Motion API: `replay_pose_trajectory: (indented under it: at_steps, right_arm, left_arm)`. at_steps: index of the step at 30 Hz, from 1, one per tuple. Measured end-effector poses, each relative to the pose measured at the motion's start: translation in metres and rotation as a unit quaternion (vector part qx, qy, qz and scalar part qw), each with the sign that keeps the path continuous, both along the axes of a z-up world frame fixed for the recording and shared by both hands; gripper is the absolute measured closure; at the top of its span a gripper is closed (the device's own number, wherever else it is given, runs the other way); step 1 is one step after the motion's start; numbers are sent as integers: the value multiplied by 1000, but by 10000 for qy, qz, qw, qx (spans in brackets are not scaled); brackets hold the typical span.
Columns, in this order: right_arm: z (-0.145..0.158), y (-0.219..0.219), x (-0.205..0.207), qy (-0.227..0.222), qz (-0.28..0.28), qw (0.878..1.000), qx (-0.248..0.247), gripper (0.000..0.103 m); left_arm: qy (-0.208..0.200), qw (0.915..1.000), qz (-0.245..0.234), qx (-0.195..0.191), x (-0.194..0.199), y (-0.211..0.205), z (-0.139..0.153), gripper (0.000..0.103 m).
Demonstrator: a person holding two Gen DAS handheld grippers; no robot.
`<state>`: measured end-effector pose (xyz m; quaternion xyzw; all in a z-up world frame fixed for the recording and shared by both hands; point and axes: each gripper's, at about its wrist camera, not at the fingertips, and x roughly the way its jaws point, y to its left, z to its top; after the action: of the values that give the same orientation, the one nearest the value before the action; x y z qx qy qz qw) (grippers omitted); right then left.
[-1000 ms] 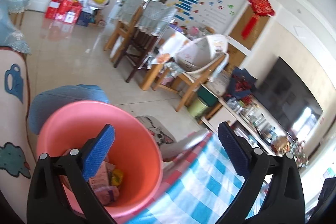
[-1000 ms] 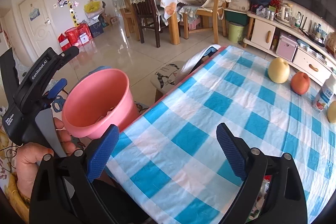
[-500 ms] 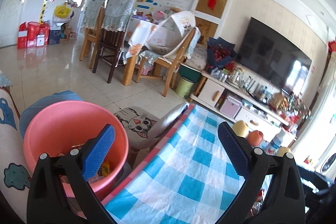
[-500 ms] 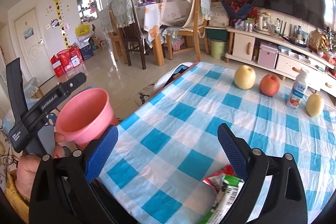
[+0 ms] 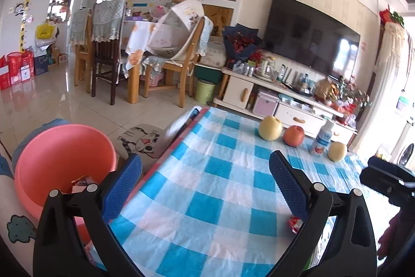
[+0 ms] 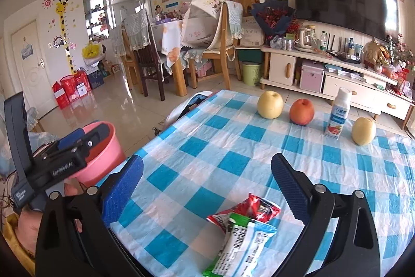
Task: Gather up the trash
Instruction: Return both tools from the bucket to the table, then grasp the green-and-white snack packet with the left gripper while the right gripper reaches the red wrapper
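Observation:
A pink bucket (image 5: 59, 152) with wrappers inside stands left of the table's edge; it also shows in the right wrist view (image 6: 103, 160). My left gripper (image 5: 205, 186) is open and empty over the table's near left edge. My right gripper (image 6: 207, 188) is open and empty, just above a red wrapper (image 6: 256, 208) and a white-green wrapper (image 6: 241, 248) that lie on the blue checked tablecloth (image 6: 233, 147). A bit of the red wrapper (image 5: 295, 222) shows by the left gripper's right finger. The left gripper body (image 6: 54, 160) shows at the left in front of the bucket.
At the table's far side stand a yellow pear (image 6: 269, 104), a red apple (image 6: 301, 112), a small drink bottle (image 6: 338, 117) and another pear (image 6: 363, 131). A cat-print stool (image 5: 142, 139) sits beside the table. Chairs, a dining table and a TV cabinet are beyond.
Both grippers have swung right, away from the bucket toward the table. The fruit, the bottle and the wrappers have come into view. Both jaws have stayed open.

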<state>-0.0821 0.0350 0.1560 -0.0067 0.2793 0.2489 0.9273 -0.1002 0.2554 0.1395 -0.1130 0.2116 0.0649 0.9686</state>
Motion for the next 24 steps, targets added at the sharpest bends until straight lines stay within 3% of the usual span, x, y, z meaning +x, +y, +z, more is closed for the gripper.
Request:
replay_pose_trajectory:
  at_steps: [13, 19, 24]
  right_arm:
    - [2, -63, 9, 90, -547, 9982, 216, 5]
    - [-1, -95, 15, 253, -840, 9955, 360, 5]
    - [-8, -113, 17, 366, -976, 9940, 343, 5]
  left_arm:
    - [425, 9912, -1143, 514, -9, -90, -20, 4]
    - [746, 9806, -1705, 621, -21, -141, -39, 4]
    - [1076, 9692, -1977, 999, -28, -187, -61, 4]
